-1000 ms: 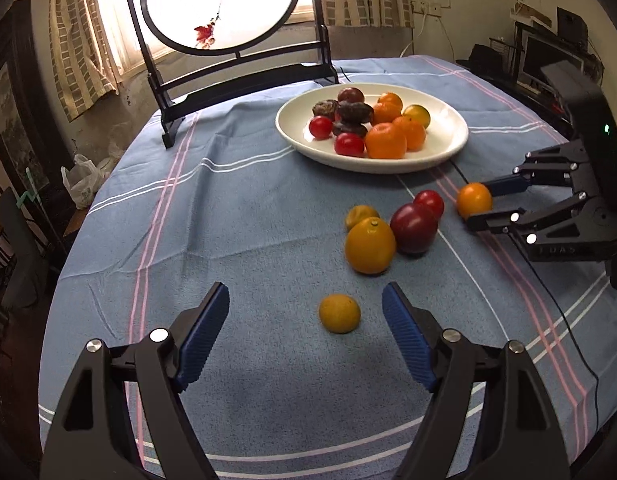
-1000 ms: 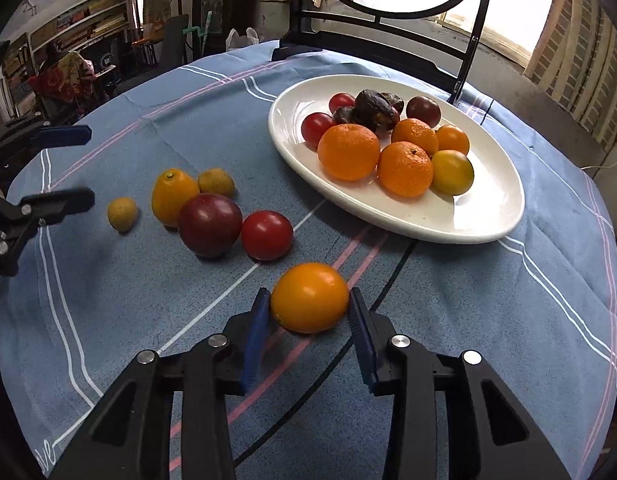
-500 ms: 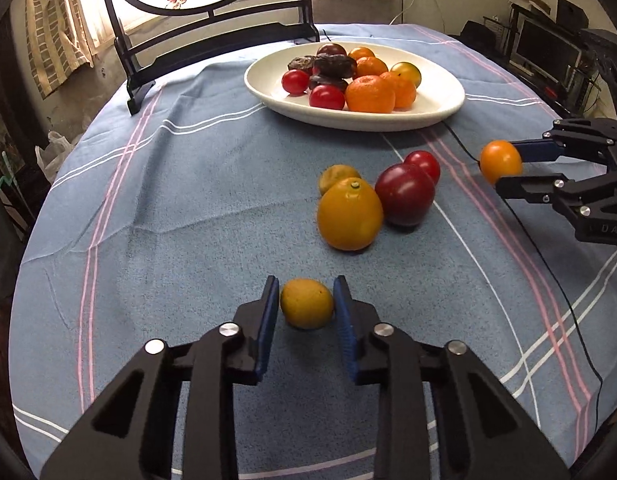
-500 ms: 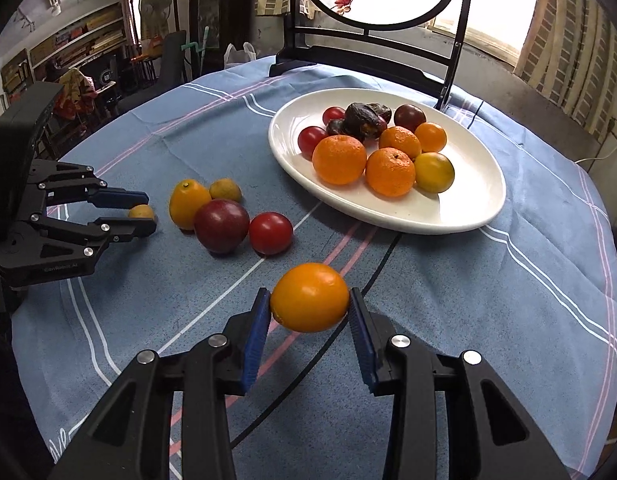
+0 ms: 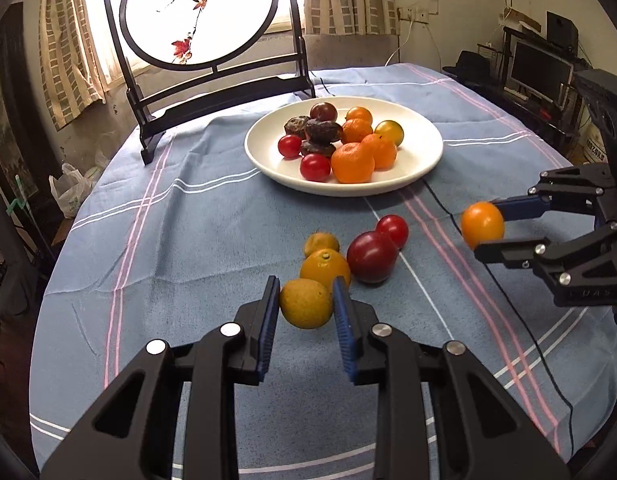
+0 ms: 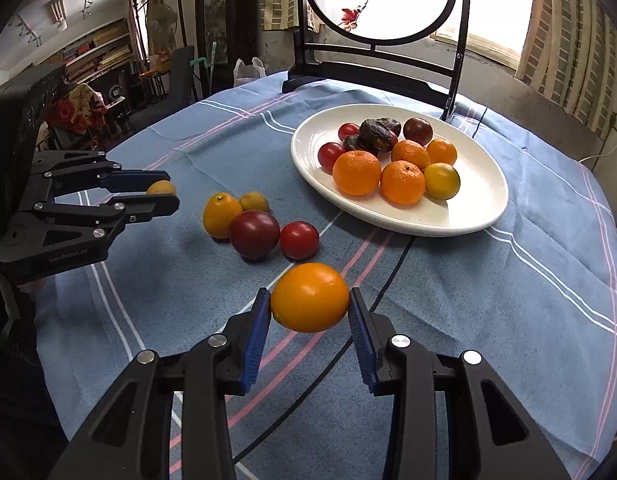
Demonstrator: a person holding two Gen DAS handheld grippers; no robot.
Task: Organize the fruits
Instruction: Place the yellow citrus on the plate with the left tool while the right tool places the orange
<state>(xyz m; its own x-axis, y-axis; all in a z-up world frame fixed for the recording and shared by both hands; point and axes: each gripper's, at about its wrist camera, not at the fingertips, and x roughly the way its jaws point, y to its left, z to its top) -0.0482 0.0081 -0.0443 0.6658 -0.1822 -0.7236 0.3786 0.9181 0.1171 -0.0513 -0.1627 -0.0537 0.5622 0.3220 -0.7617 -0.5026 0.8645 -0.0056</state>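
Note:
My left gripper (image 5: 306,304) is shut on a small yellow citrus (image 5: 305,303), lifted just off the cloth; the same citrus (image 6: 161,188) shows between the left fingers in the right wrist view. My right gripper (image 6: 309,298) is shut on an orange fruit (image 6: 309,297), held above the cloth; that fruit (image 5: 481,224) shows at the right in the left wrist view. Loose on the cloth lie a yellow lemon-like fruit (image 5: 325,269), a small yellow citrus (image 5: 320,242), a dark red plum (image 5: 371,256) and a red tomato (image 5: 393,230). The white plate (image 5: 422,148) holds several oranges, tomatoes and dates.
A round table with a blue striped cloth (image 5: 188,240) bears everything. A black framed screen stand (image 5: 196,20) rises behind the plate. A thin black cable (image 5: 508,304) runs over the cloth on the right. Shelves and a monitor (image 5: 540,66) stand beyond the table.
My left gripper went from open around the small yellow citrus to shut on it and lifted it toward the loose fruits. My right gripper raised its orange fruit slightly.

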